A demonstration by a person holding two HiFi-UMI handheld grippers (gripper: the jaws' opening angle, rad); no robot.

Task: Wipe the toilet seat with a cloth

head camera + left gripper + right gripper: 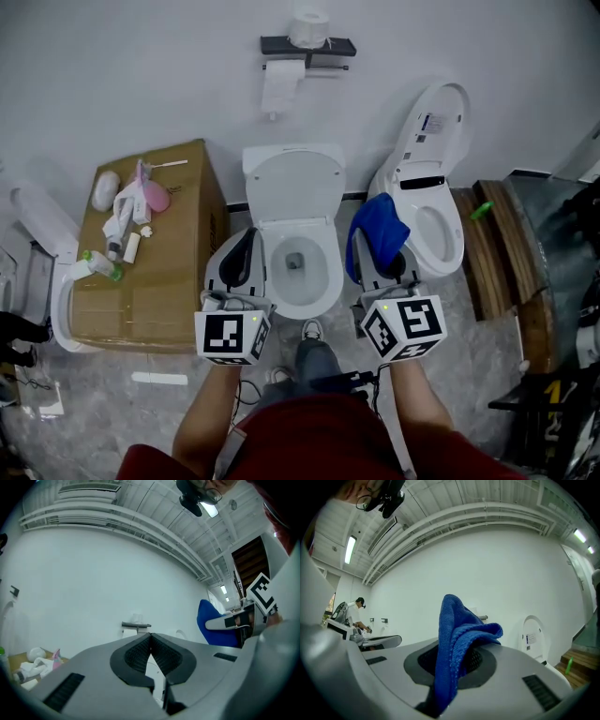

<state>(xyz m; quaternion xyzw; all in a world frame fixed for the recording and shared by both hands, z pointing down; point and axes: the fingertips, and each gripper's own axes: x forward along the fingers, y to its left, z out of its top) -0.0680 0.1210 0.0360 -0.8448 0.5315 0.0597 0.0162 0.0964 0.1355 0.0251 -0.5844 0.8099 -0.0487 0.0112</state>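
Observation:
A white toilet (294,239) stands against the wall straight below me, its lid (292,181) raised and its seat (325,279) down around the bowl. My left gripper (247,238) hovers over the seat's left side, shut and empty; its pads (140,654) meet at the tips in the left gripper view. My right gripper (377,255) hangs above the seat's right side, shut on a blue cloth (378,228). In the right gripper view the cloth (453,625) sticks up from between the jaws and droops over them. Both grippers point level toward the wall.
A cardboard box (178,281) with bottles and rags stands left of the toilet. A second toilet (437,202) with raised lid stands to the right, beside a wooden step (502,246). A paper-roll shelf (307,45) hangs on the wall. My shoe (312,330) is before the bowl.

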